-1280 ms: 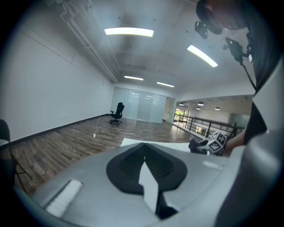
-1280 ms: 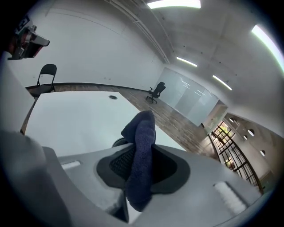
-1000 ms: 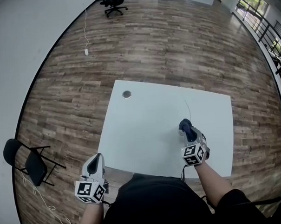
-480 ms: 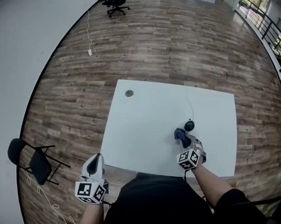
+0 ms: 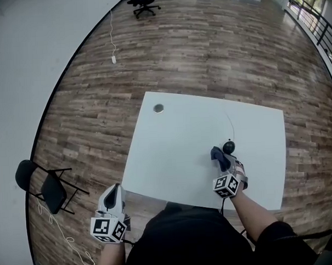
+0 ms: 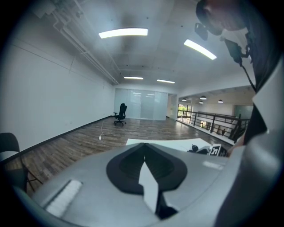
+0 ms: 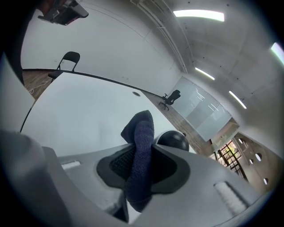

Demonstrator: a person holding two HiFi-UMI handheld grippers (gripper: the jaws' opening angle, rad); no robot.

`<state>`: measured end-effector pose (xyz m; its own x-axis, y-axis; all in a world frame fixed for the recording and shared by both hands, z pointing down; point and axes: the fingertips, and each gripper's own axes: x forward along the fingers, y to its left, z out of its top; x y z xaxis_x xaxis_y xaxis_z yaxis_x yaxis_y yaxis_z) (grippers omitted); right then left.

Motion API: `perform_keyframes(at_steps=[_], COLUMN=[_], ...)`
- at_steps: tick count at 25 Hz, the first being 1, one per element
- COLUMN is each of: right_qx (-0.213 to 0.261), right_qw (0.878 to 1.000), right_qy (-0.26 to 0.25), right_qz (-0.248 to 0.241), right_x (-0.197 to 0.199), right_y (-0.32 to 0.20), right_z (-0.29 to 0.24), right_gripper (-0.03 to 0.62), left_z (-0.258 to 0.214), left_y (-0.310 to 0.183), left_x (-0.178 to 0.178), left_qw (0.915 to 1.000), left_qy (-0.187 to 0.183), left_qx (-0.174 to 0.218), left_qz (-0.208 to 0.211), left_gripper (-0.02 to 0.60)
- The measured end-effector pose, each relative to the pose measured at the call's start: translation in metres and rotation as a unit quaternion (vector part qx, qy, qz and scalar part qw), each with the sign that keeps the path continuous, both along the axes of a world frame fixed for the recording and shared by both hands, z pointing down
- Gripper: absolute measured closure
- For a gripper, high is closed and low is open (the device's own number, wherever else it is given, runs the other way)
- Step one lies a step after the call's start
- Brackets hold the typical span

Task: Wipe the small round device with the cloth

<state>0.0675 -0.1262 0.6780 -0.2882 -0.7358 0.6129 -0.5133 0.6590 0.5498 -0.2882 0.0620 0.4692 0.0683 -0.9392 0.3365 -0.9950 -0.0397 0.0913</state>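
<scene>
A small black round device (image 5: 229,147) sits on the white table (image 5: 172,151), with a thin white cable (image 5: 230,126) running away from it. My right gripper (image 5: 223,162) is shut on a dark blue cloth (image 5: 218,155), whose bunched tip lies right at the device's near-left side. In the right gripper view the cloth (image 7: 140,142) stands pinched between the jaws of my right gripper (image 7: 141,166), and the device (image 7: 174,139) peeks out just behind it on the right. My left gripper (image 5: 110,196) hangs off the table's front left corner, shut and empty; the left gripper (image 6: 144,166) shows its jaws together.
A round grommet hole (image 5: 158,108) sits near the table's far left corner. A black folding chair (image 5: 47,188) stands on the wooden floor to the left, an office chair (image 5: 145,1) far back. A white cord (image 5: 113,52) lies by the wall.
A second ago the cloth lay over the device. The right gripper pulled it back and left, baring the device, then brought it close beside the device again. The left gripper stayed put.
</scene>
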Motion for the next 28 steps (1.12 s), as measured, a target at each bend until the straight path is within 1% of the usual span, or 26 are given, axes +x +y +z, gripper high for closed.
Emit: perform_keyframes(at_steps=[5,10,14,16,17,18,19,21,22,23,24,26,27,28], right_qx=[-0.035,-0.064,-0.115,-0.124,-0.121,-0.111,-0.090,-0.023,0.012,0.041,0.060,0.073,0.066,0.049], right_qw=[0.999,0.998,0.991,0.990,0.991,0.992,0.994,0.993,0.991,0.990,0.989,0.984,0.977,0.969], right_qy=[-0.013,-0.014,-0.035,-0.037,-0.040,-0.049,-0.063,-0.090,-0.101,-0.111,-0.125,-0.163,-0.186,-0.207], right_qz=[0.012,0.026,0.058,0.056,0.042,0.019,-0.012,-0.072,-0.086,-0.081,-0.058,0.027,0.078,0.128], right_x=[0.001,0.004,0.012,0.010,0.005,-0.003,-0.012,-0.027,-0.029,-0.026,-0.018,0.011,0.030,0.049], right_y=[0.001,0.004,0.006,0.008,0.010,0.014,0.018,0.027,0.028,0.026,0.020,0.001,-0.009,-0.019], right_z=[0.015,0.028,0.044,0.046,0.044,0.037,0.025,-0.012,-0.031,-0.047,-0.061,-0.078,-0.080,-0.077], right_gripper=[0.500,0.499,0.496,0.496,0.496,0.496,0.496,0.496,0.496,0.496,0.496,0.496,0.496,0.496], left_z=[-0.002,-0.003,-0.003,-0.001,0.000,0.002,0.003,0.005,0.005,0.005,0.005,0.006,0.006,0.007], left_y=[0.009,0.019,0.023,0.022,0.020,0.018,0.015,0.008,0.004,0.000,-0.005,-0.014,-0.017,-0.021], left_x=[0.004,-0.001,-0.004,-0.005,-0.006,-0.005,-0.003,0.002,0.006,0.009,0.012,0.018,0.020,0.023], left_qw=[1.0000,0.9998,0.9996,0.9997,0.9997,0.9998,0.9999,1.0000,1.0000,1.0000,0.9999,0.9997,0.9995,0.9993], left_qy=[-0.005,-0.007,-0.009,-0.006,-0.004,-0.003,0.000,0.004,0.005,0.007,0.009,0.013,0.013,0.013], left_qx=[-0.003,-0.008,-0.010,-0.010,-0.009,-0.008,-0.007,-0.004,-0.002,0.001,0.004,0.006,0.006,0.006], left_qz=[-0.006,-0.019,-0.023,-0.022,-0.020,-0.017,-0.014,-0.005,0.000,0.005,0.010,0.021,0.027,0.033], left_gripper=[0.574,0.574,0.574,0.574,0.574,0.574,0.574,0.574,0.574,0.574,0.574,0.574,0.574,0.574])
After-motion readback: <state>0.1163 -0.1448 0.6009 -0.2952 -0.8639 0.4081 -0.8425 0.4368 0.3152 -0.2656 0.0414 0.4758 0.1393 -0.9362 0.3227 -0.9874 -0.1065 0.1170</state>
